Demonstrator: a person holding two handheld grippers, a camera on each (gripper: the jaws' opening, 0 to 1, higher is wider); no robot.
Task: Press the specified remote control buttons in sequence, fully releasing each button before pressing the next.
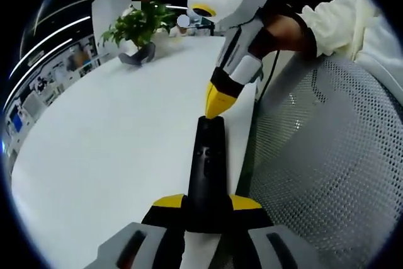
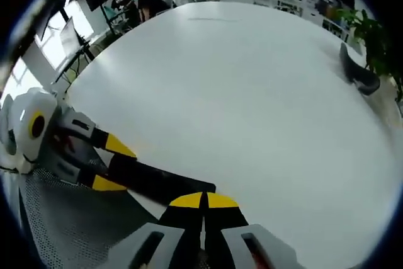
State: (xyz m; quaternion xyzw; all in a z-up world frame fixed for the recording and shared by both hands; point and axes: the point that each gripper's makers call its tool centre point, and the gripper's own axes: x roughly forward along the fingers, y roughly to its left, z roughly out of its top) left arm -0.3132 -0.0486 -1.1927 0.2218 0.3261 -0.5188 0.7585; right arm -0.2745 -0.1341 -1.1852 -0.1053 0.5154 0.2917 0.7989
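Gripped at its near end between the yellow-tipped jaws of the left gripper (image 1: 204,209): a long, slim black plastic remote control (image 1: 206,171), held over the edge of a broad white tabletop (image 1: 113,149), beside a grey perforated mesh chair back (image 1: 327,155). Clamped on the remote, then, with the 2 yellow pads pressed to its sides.

Brought together into 1 narrow point: the yellow tips of the right gripper (image 1: 216,102), set down at the far end of the remote. Seen from the right gripper view, the same closed pair (image 2: 203,201), with no gap between the 2 tips and the far end of the remote (image 2: 157,181) just beneath and beside them. Touching or merely hovering, not possible to tell from either view.

Judged as mid-sequence at most: 1 press apparently in hand or about to be made near the top end of the keypad. No display or indicator lamp visible, so no way to count presses done or left. Small raised buttons dimly visible partway down the black face, too dark to read.

Long axis running straight away from the left gripper, across the table edge toward the right gripper; button face turned upward. In the right gripper view, slanted from the left gripper (image 2: 116,165) at the left toward the closed tips.

Farther off on the table, a green leafy potted plant (image 1: 138,26).
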